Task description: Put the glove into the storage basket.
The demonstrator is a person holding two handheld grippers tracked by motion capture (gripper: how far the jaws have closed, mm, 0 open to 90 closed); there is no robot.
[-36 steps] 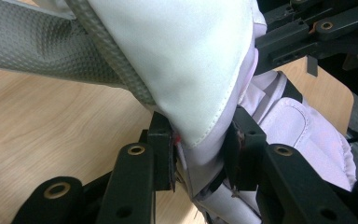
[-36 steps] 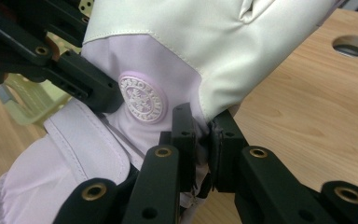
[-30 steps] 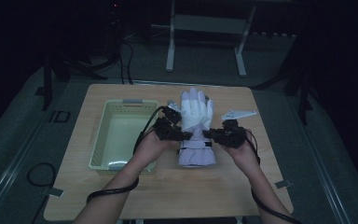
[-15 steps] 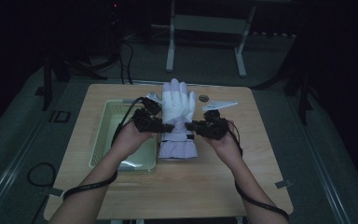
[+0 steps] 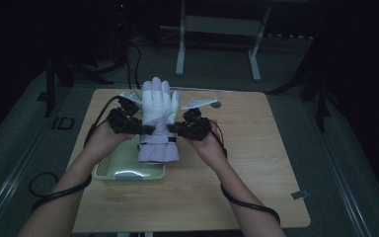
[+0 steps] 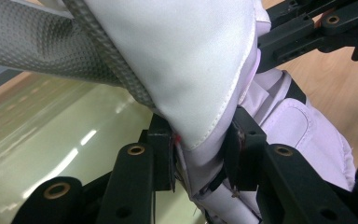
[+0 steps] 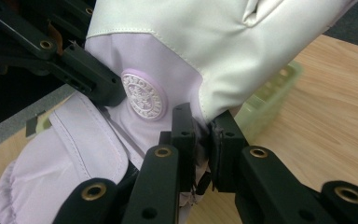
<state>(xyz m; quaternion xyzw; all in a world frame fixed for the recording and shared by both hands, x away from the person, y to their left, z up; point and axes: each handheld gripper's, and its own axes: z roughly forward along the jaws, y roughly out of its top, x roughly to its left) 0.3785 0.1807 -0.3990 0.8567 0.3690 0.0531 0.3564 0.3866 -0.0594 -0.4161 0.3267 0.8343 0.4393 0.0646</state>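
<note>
Glove [image 5: 159,118]: pinched on both sides at the wrist, hanging between the two claws, fingers pointing away, cuff sagging down toward the near side.
Left claw [image 5: 147,129]: clamped on the glove's left edge; in the left gripper view, white fabric squeezed between the jaws [image 6: 200,154], so no gap to speak of.
Right claw [image 5: 173,130]: clamped on the opposite edge, just beside the round lilac badge [image 7: 144,95]; jaws narrow, fabric bunched between them.
Why two grips: held taut from both sides, probably to keep the soft glove spread flat and stop it folding during the carry.
Basket [image 5: 128,170]: directly under the left claw and the glove's left half, pale green floor showing below the jaws in the left gripper view.
Why here: looks like a lowering into the basket, cuff likely first.
Right half: past the basket's rim, over bare table [image 5: 256,163], right of the right claw.
Risk: cuff catching on the rim unless shifted further left.
Beyond the claws: a pale flat scrap [image 5: 197,103] and a small round bit [image 5: 216,104], well clear of the glove.
</note>
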